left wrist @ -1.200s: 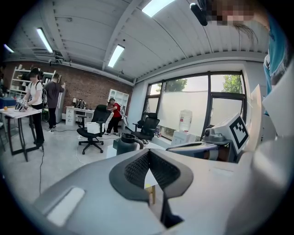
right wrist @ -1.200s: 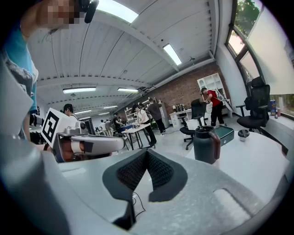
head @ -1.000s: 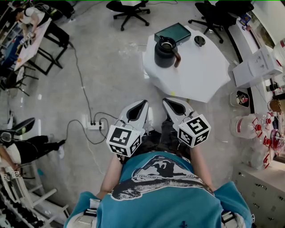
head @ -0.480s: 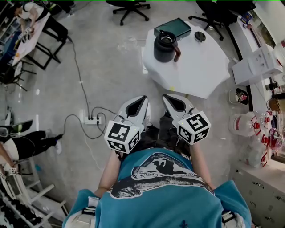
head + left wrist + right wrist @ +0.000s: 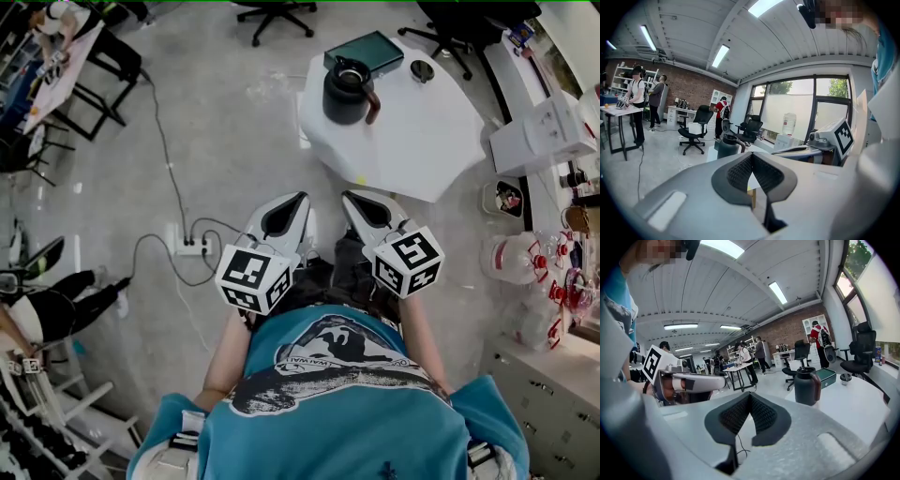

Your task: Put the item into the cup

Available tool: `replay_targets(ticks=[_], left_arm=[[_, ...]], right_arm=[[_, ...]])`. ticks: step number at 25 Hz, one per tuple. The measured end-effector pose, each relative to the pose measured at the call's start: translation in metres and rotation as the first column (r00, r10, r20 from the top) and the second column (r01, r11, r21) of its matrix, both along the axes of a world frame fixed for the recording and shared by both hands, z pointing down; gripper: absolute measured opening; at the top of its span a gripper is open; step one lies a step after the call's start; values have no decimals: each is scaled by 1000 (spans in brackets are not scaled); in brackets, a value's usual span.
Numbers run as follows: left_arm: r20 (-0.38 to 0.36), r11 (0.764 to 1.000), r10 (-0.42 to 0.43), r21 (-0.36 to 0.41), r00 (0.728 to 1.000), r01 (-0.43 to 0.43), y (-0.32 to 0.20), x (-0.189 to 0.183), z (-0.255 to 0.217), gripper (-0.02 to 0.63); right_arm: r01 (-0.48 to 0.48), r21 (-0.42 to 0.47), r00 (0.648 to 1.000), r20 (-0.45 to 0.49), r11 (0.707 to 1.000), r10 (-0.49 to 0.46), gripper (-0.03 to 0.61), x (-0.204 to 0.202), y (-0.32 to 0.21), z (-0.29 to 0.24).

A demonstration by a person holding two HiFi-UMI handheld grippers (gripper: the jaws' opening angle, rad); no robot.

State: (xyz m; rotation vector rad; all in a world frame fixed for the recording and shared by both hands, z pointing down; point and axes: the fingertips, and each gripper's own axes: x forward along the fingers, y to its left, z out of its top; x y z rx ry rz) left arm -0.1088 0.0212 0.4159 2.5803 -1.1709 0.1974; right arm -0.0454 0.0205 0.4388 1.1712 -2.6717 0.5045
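My left gripper [image 5: 301,198] and right gripper [image 5: 348,196] are clenched empty; at twelve o'clock, a jug [image 5: 345,91] stands on the table [image 5: 427,131].

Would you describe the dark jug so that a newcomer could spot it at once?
Find the white table ahead of the person. Near its far left corner, just in front of a flat green tray, stands the dark jug. It is the tallest thing on the table and alone has a brown handle.

Open office-lab: swivel chairs [image 5: 696,133], desks [image 5: 614,108], brick wall [image 5: 689,89].
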Motion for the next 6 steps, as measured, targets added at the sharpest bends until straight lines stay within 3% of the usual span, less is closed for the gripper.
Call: replay_targets(ticks=[6], left_arm=[[26, 999, 16, 32, 1000, -17, -14, -4, -2, 18]], right_arm=[[-4, 3, 1000, -4, 1000, 4, 0, 1, -4, 2]])
